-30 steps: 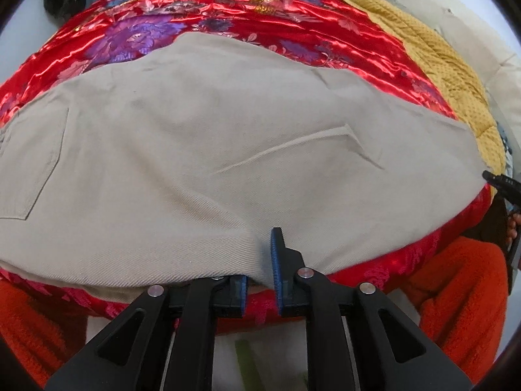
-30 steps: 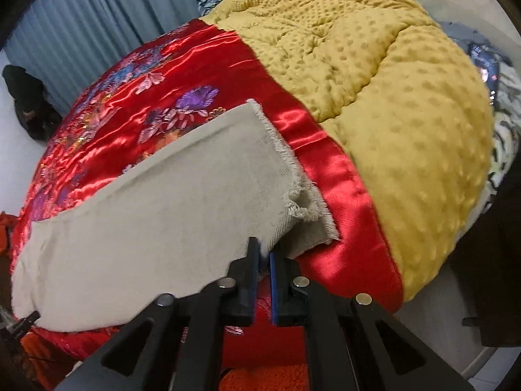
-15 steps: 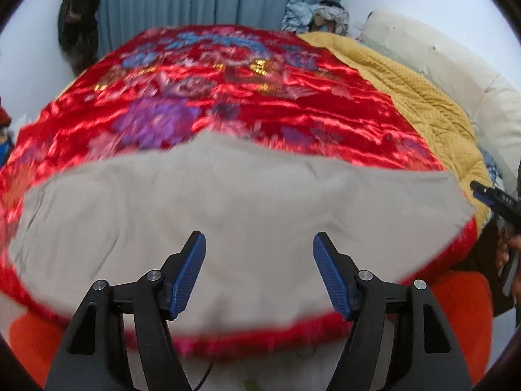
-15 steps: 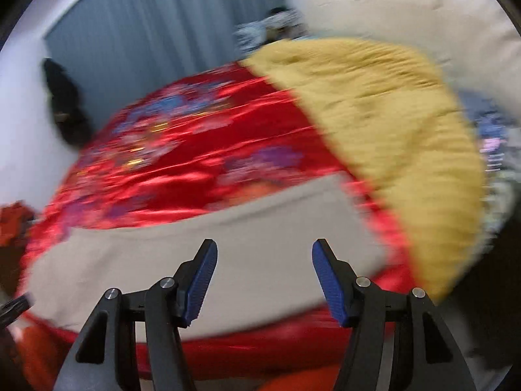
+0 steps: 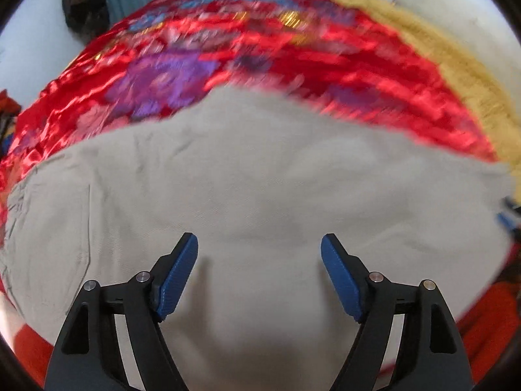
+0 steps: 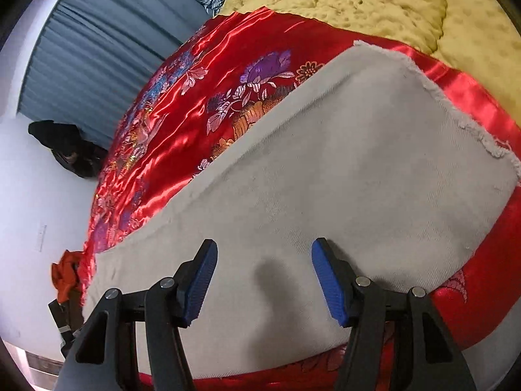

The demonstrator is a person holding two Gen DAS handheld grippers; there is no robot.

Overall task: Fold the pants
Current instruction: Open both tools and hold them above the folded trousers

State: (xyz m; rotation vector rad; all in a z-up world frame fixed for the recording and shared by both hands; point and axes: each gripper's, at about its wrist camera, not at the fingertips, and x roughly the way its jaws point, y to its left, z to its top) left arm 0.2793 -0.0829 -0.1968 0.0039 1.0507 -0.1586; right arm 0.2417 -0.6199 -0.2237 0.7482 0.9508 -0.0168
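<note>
The beige pants lie flat in a long band across the red satin bedspread. A back pocket seam shows at the left in the left wrist view. My left gripper is open and empty, just above the middle of the pants. My right gripper is open and empty, just above the leg end of the pants. The frayed hems lie at the right by the bedspread's edge.
A yellow dotted blanket covers the bed beyond the red bedspread. Blue curtains and a dark bag stand behind. An orange cloth hangs at the bed's near edge. The other gripper's tip shows at the right.
Both grippers let go of the pants' near edge, opened wide and lifted back, then moved forward and low over the cloth. The pants now lie flat.
</note>
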